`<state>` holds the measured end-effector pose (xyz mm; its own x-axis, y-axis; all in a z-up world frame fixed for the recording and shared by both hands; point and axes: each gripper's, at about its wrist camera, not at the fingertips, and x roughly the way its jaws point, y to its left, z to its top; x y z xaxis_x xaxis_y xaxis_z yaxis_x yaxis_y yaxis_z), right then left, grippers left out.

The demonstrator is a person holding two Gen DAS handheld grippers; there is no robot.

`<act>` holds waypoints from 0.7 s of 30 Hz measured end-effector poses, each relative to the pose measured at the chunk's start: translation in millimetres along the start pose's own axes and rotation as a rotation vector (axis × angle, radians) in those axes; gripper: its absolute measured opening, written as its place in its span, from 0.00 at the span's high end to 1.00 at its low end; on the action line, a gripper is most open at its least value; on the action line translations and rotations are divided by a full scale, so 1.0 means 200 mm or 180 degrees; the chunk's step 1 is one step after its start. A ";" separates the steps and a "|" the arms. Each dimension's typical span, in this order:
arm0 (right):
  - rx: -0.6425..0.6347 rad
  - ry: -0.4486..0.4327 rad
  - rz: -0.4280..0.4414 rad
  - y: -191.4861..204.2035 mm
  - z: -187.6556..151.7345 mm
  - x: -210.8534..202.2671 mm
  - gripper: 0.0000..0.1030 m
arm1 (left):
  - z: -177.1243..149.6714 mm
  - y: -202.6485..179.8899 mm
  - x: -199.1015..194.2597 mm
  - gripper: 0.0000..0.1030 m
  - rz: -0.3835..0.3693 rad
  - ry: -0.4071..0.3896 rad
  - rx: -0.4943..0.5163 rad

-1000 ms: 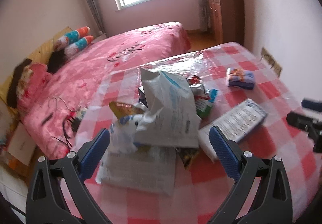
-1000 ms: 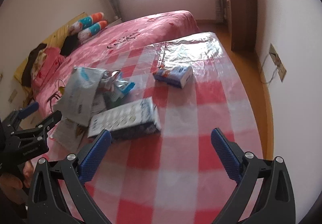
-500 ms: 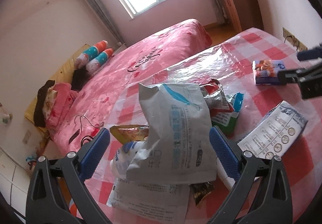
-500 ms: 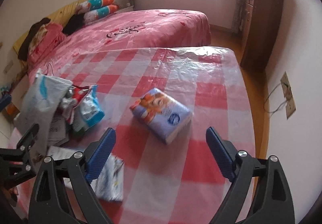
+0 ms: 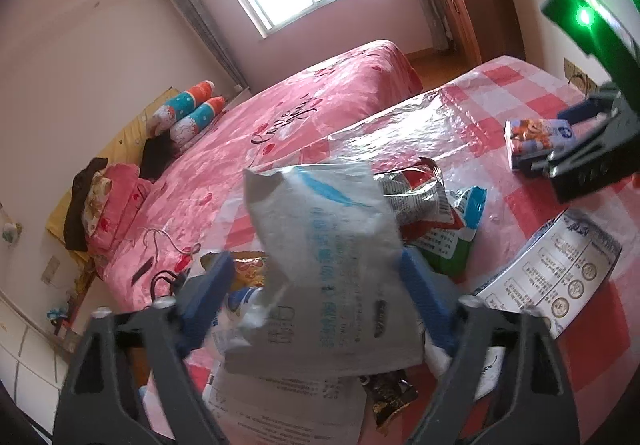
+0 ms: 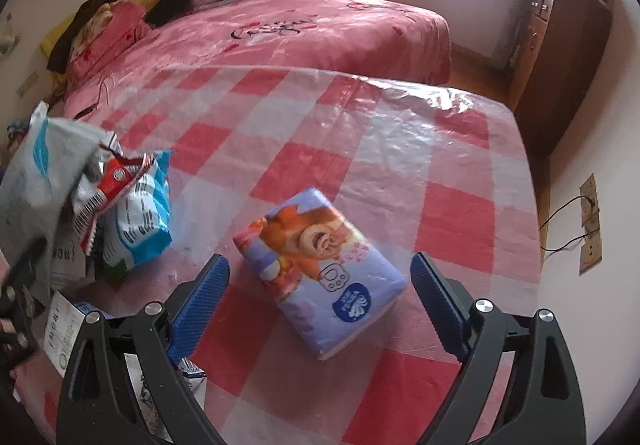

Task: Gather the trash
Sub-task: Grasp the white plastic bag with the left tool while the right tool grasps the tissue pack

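Left gripper (image 5: 316, 293), lower centre of its frame: jaws closing around grey bag (image 5: 324, 265), pads not yet pressing. Right gripper (image 6: 320, 301), lower centre: jaws apart, straddling purple tissue pack (image 6: 320, 273) on checked tablecloth (image 6: 400, 149).

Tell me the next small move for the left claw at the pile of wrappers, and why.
Probably finish closing the left claw on the upright grey-white printed plastic bag. The bag already stands between its blue pads, the jaws are closing, yet a gap seems to remain on the left side. The right claw only straddles the purple cartoon tissue pack, jaws wide.
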<state>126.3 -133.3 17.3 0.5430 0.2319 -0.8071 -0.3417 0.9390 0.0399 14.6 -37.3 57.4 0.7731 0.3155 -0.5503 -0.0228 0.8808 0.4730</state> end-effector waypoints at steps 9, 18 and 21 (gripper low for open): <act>0.0019 -0.0020 -0.0190 0.04 -0.06 -0.03 0.36 | -0.02 0.04 0.00 0.47 -0.0192 -0.0011 -0.0262; 0.0162 -0.0113 -0.0265 0.10 -0.14 -0.13 0.38 | -0.05 0.17 -0.01 0.62 -0.0626 0.0071 -0.0740; 0.0231 -0.0172 -0.0275 0.11 -0.17 -0.19 0.38 | -0.08 0.22 -0.01 0.64 -0.0823 0.0131 -0.0891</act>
<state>72.0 -129.5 28.4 0.6092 0.1610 -0.7765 -0.2367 0.9715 0.0157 1.3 6.9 69.0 0.7500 0.0792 -0.6567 -0.0070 0.9937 0.1117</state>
